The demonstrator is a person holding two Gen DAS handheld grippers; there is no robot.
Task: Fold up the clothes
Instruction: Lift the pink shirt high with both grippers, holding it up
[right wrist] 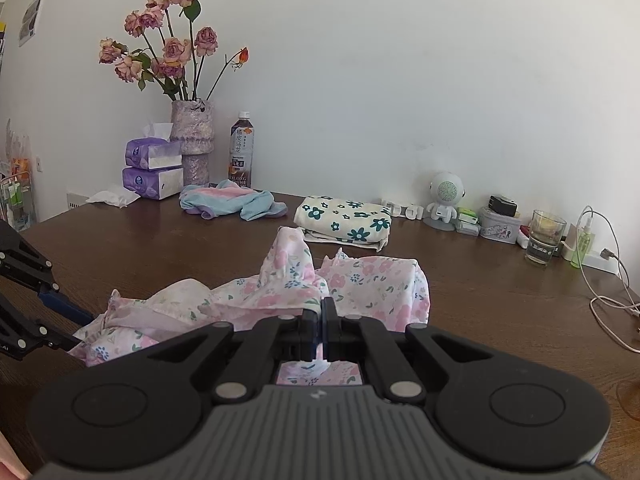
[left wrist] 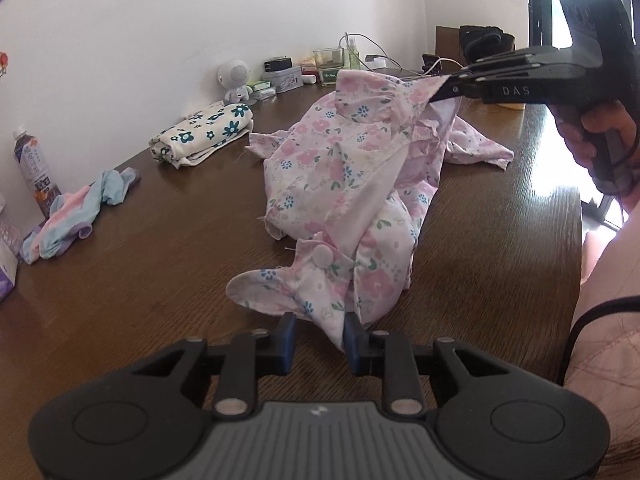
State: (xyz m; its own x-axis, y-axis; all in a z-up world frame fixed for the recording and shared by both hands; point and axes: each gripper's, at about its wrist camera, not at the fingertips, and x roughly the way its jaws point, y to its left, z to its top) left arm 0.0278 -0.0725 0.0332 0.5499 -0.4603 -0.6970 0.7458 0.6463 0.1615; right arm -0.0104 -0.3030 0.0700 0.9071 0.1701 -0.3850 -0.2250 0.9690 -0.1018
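While the right tongs stay out of it pressed together, pinching a raised edge of the pink floral garment, the left tongs sit part-spread with a low cuff corner between the pads, contact unclear. Garment lies crumpled on the counter between both tongs. Folded floral cloth beyond the right tongs.

Matte black left gripper along the bottom of the left wrist frame: ribbed grey centre plate, round side housings, silver pivot pins, blue-padded fingers. Black right gripper at upper right, with stacked link bars, small silver screws and white "DAS" lettering. Pink quilted sleeve at the right edge, crossed by a thin black cable.
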